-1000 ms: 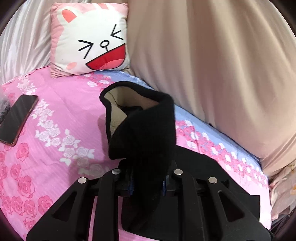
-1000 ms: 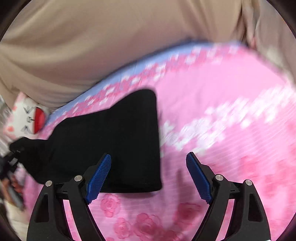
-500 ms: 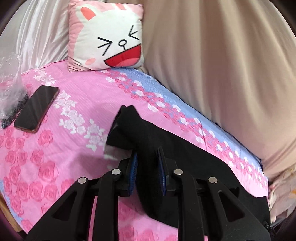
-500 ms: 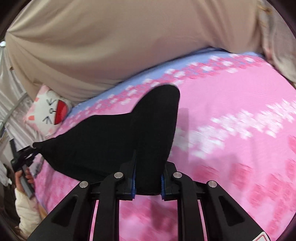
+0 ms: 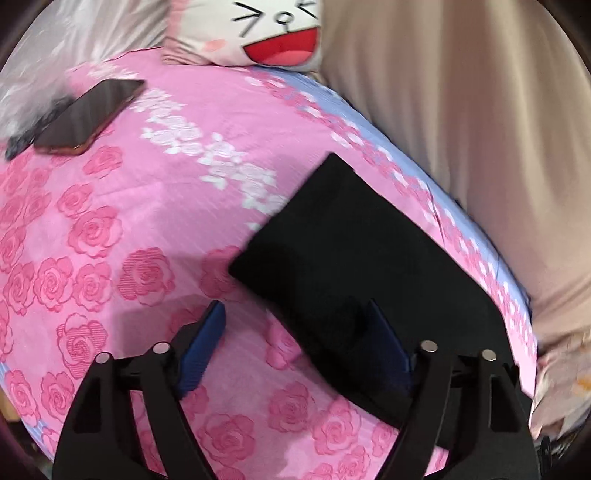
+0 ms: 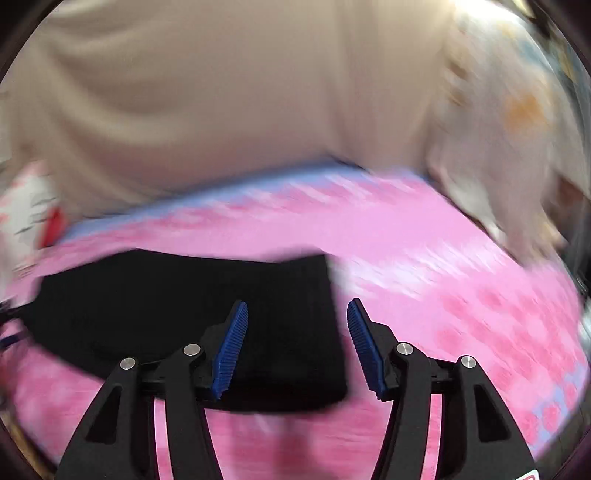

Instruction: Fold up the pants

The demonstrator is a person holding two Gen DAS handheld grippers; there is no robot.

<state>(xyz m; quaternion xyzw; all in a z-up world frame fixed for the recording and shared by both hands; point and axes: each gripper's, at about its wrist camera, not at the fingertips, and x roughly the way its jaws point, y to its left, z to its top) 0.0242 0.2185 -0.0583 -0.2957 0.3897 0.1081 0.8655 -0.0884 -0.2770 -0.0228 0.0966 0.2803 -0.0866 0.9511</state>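
The black pants (image 5: pixel 354 254) lie flat in a folded strip on the pink rose-print bed cover (image 5: pixel 110 229). My left gripper (image 5: pixel 295 336) is open and empty over the near-left end of the pants, with its right blue pad above the cloth. In the blurred right wrist view the pants (image 6: pixel 184 306) lie flat below my right gripper (image 6: pixel 297 332), which is open and empty over their right end.
A bunny-face cushion (image 5: pixel 269 33) leans at the head of the bed. A dark phone (image 5: pixel 88 114) lies on the cover at the left beside a clear plastic bag (image 5: pixel 26 92). A beige curtain (image 5: pixel 480 129) hangs along the far side.
Both grippers held the pants half a second ago. Both have opened and let go, and the pants now lie flat on the bed.
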